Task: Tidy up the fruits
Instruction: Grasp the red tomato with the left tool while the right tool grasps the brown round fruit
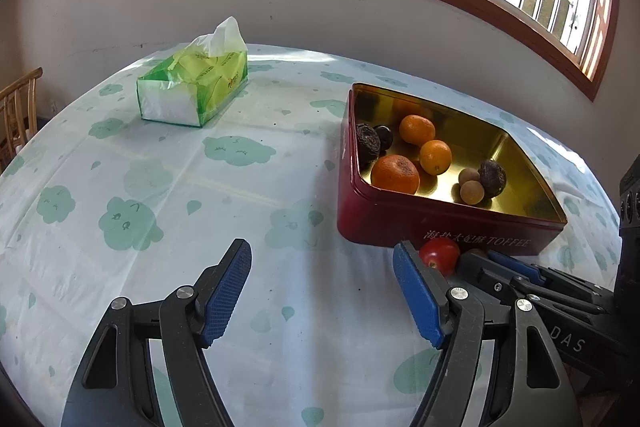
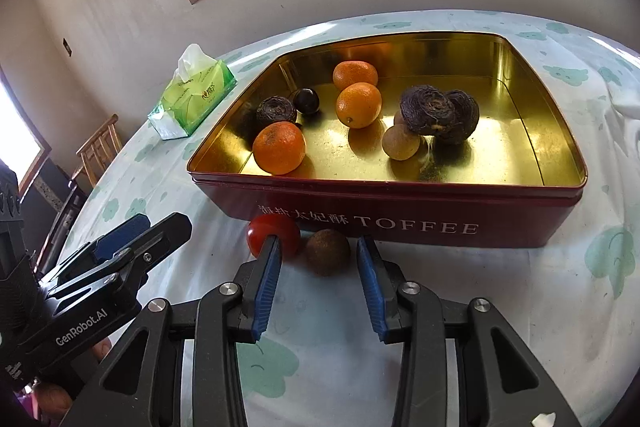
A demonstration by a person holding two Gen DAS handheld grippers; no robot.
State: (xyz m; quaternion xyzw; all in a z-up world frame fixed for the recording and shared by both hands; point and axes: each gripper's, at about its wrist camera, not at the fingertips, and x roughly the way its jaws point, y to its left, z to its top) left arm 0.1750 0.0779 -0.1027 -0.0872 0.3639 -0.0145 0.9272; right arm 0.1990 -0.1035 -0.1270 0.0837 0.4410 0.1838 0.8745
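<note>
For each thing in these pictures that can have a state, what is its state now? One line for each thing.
toffee tin: lid off, fruit inside.
tissue box: opened, a tissue sticks out.
red tomato: on the table, outside the tin.
brown round fruit: on the table, between the right gripper's fingers, not pressed.
right gripper: open.
left gripper: open, empty.
</note>
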